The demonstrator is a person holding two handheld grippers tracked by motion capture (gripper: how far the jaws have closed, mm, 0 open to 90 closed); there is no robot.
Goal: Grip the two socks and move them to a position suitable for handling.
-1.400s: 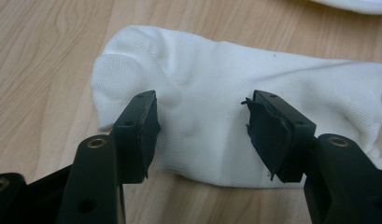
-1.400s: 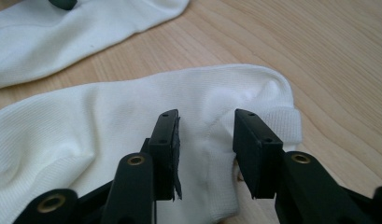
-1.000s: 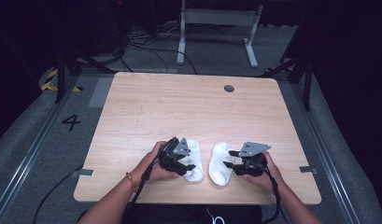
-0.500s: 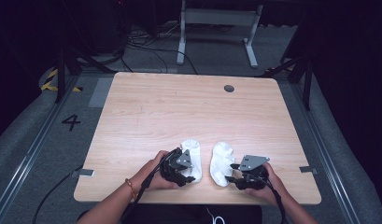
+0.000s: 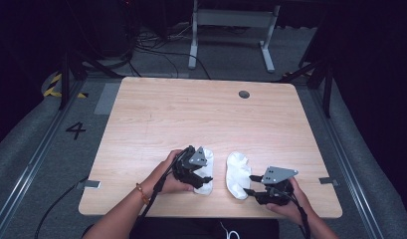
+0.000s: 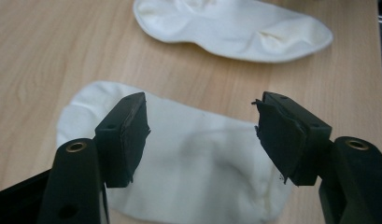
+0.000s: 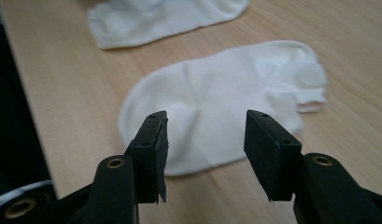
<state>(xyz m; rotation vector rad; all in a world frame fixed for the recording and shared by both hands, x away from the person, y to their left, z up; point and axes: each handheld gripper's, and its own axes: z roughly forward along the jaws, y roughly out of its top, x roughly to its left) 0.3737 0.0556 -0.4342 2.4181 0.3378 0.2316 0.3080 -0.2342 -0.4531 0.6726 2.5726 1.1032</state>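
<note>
High view. Two white socks lie flat near the person's edge of the wooden table [image 5: 156,119], just beside each other but apart. The left gripper [image 5: 201,172] rests over the left sock [image 5: 205,184] and covers much of it; the right gripper [image 5: 251,186] sits at the near end of the right sock [image 5: 238,174]. From above, the jaw spacing of either tool cannot be read. A round grommet [image 5: 244,94] sits well away at the far side.

Left gripper view. The jaws of the left gripper [image 6: 200,135] stand apart with nothing pinched; they have just been opening, and the left sock [image 6: 198,182] lies beneath the gap, not between the pads [image 6: 132,135]. This view gives the fabric detail the high view lacks: thin knit, soft creases, a faint grey smudge at mid-sole. The right sock [image 6: 235,28] lies beyond.

Right gripper view. The right gripper [image 7: 205,140] is likewise parted and has just been closing a little, with no cloth caught. The right sock [image 7: 226,107] lies ahead and below, its cuff opening and a round heel tab visible at one end, which the high view does not resolve. The left sock [image 7: 165,16] lies farther off.

Judgement on handling: light, limp, not fragile; each sock will drape and fold when lifted. A flat sole offers little to pinch, so the cuff or the toe edge looks the better hold.
</note>
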